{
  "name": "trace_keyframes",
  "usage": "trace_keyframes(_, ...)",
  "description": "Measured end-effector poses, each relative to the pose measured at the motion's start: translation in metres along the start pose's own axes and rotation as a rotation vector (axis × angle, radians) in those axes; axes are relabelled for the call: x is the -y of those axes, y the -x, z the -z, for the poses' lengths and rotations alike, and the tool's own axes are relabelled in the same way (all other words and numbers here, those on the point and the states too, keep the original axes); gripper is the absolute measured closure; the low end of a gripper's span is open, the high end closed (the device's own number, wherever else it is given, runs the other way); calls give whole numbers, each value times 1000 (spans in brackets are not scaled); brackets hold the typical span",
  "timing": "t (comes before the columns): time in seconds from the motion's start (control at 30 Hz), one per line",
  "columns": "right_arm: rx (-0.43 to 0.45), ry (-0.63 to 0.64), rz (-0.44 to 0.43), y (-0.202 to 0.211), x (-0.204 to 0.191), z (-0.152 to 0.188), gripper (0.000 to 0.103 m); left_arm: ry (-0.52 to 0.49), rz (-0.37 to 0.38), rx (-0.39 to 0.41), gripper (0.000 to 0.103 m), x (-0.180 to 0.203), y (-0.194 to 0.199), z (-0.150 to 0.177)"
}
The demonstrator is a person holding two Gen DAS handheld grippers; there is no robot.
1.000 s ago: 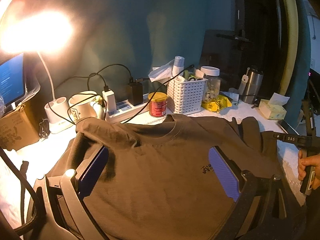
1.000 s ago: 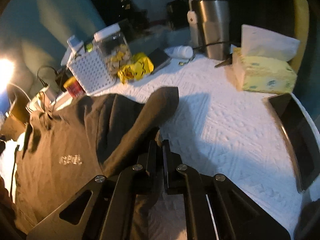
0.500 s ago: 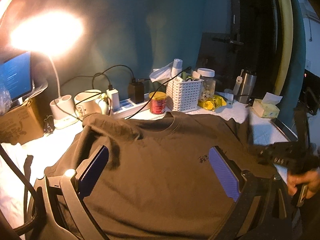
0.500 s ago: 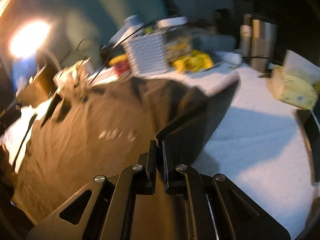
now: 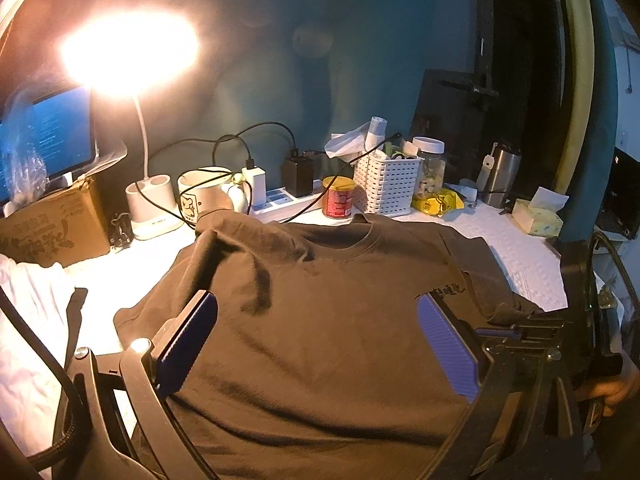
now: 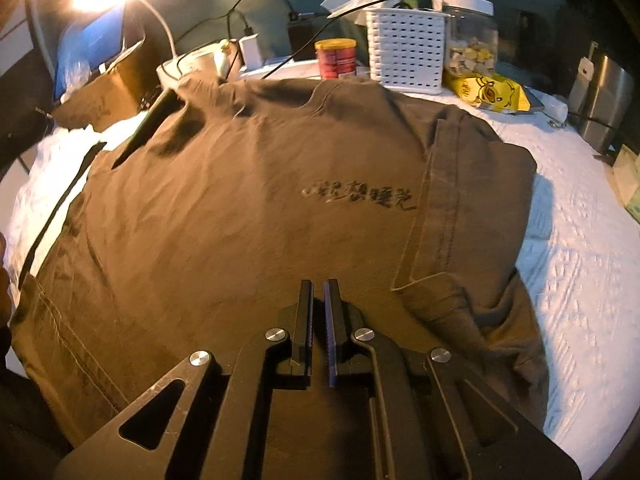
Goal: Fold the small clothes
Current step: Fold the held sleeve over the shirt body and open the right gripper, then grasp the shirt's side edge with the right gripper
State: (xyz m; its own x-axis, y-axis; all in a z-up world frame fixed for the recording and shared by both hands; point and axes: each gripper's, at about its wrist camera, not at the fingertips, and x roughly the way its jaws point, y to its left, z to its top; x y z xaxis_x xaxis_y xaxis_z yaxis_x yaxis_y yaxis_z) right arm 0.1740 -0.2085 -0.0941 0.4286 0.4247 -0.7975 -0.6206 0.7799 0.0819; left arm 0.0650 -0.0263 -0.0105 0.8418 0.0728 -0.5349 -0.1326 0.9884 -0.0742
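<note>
One brown T-shirt [image 6: 240, 208] lies spread front-up across the white textured cover [image 6: 580, 264] of the worktop, neckline toward the clutter at the back, printed lettering [image 6: 360, 198] on its chest. At the far left a cardboard box [image 5: 48, 224] sits under a glowing blue screen [image 5: 48, 132], with a bright desk lamp [image 5: 128, 52] blazing just beside it. Next comes a white mug [image 5: 204, 196] touching the shirt's left shoulder, then a power strip [image 5: 280, 200] with chargers plugged in, and a red can with a yellow lid [image 6: 336, 58] just behind the collar. A white slotted basket [image 6: 406, 50] stands beside the can, a clear jar with a white lid [image 6: 470, 36] next to it, and a yellow snack packet [image 6: 490, 92] in front of the jar. A steel tumbler [image 5: 502, 176] and a tissue box [image 5: 538, 216] finish the row on the right.

The left gripper [image 5: 320, 344] hangs over the shirt's lower half with its blue pads [image 5: 448, 348] spread wide and nothing between them. The shirt's right sleeve [image 6: 468, 208] is folded inward over the body, its hem beside the lettering. The right gripper [image 6: 318, 312] points down at the fabric near that folded sleeve, its jaws drawn almost together with only a thin slit left, and no cloth shows between them. A hand [image 5: 612, 390] grips its handle at the right edge.
</note>
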Motion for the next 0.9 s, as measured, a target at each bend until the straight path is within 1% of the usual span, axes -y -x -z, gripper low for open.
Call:
trace_keyframes(0.13,14,-29,58,12,6,-5,96,12,7,-3,4,-8,-1,3)
trace_keyframes(0.17,17,-33,87,14,8,-9,95,15,7,-7,4,-10,-2,4)
trace_keyframes(0.2,22,-36,124,17,11,-14,84,18,8,-10,4,-12,-3,5)
trace_keyframes(0.23,27,-39,146,18,13,-17,62,20,8,-11,4,-14,-4,5)
trace_keyframes(0.27,32,-47,166,19,16,-23,52,23,8,-12,4,-17,-5,5)
trace_keyframes(0.3,36,-53,172,19,19,-27,44,25,7,-12,4,-19,-6,5)
trace_keyframes(0.53,25,-71,233,-1,37,-56,44,55,-12,-25,4,-43,-19,4)
trace_keyframes(0.73,-29,-70,278,-29,49,-71,45,71,-28,-49,4,-58,-35,2)
trace_keyframes(0.77,-43,-70,292,-34,51,-73,48,73,-28,-53,4,-60,-38,2)
trace_keyframes(0.83,-63,-68,314,-40,54,-73,74,78,-28,-63,4,-64,-44,2)
trace_keyframes(0.9,-75,-68,316,-42,58,-73,82,82,-26,-72,4,-65,-48,3)
